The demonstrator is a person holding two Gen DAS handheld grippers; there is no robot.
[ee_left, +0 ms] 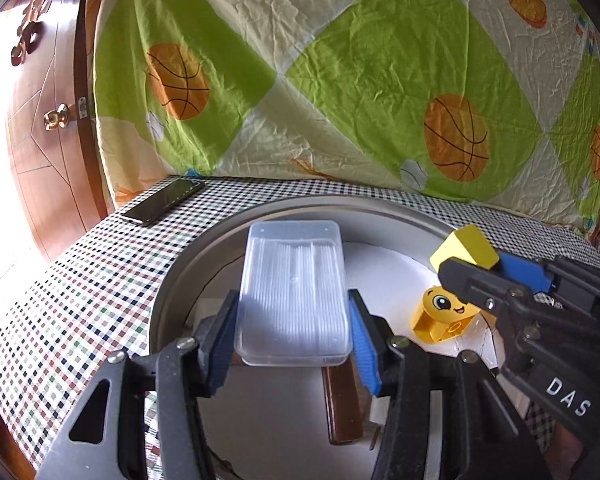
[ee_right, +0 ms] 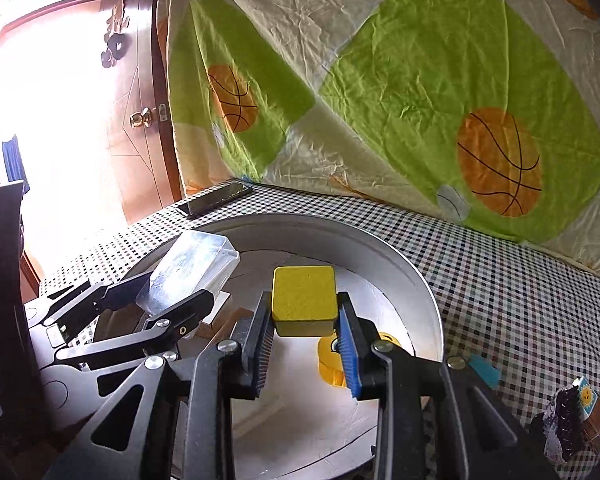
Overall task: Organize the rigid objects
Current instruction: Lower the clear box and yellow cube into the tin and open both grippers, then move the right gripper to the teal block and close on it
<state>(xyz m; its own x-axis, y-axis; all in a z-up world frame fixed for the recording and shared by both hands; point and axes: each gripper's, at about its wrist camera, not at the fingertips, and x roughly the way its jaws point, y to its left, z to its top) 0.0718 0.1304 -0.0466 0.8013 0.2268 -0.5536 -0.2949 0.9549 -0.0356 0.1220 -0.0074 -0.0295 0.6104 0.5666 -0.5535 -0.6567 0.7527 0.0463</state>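
Black linkage arms fill the bottom of the left wrist view, and between their blue pads the left claw (ee_left: 292, 344) grips a clear plastic box (ee_left: 293, 292) by its two long sides, holding it above a large round metal tray (ee_left: 172, 280). Under the box, a brown bar-shaped object (ee_left: 342, 404) lies on the tray's white floor. To the right, a yellow smiley-face toy (ee_left: 440, 314) sits inside the tray, and above it the right claw (ee_left: 476, 266) pinches a yellow block (ee_left: 466, 246). A black phone (ee_left: 164, 202) lies on the checkered surface (ee_left: 80, 300) at the far left corner, near the basketball-print sheet (ee_left: 340, 80) and the wooden door (ee_left: 48, 120). In the right wrist view, the right claw (ee_right: 304, 344) is closed on the yellow block (ee_right: 304, 300), lifted over the tray (ee_right: 420, 292), with the yellow toy (ee_right: 328, 368) partly hidden behind the right pad. The left claw (ee_right: 172, 300) carries the clear box (ee_right: 192, 272) tilted at the left, over the tray's rim. The phone (ee_right: 216, 199) rests beyond the tray. At the lower right, on the surface (ee_right: 500, 280), sits a small blue piece (ee_right: 485, 370) and what looks like a printed packet (ee_right: 580, 420), too blurred to identify.
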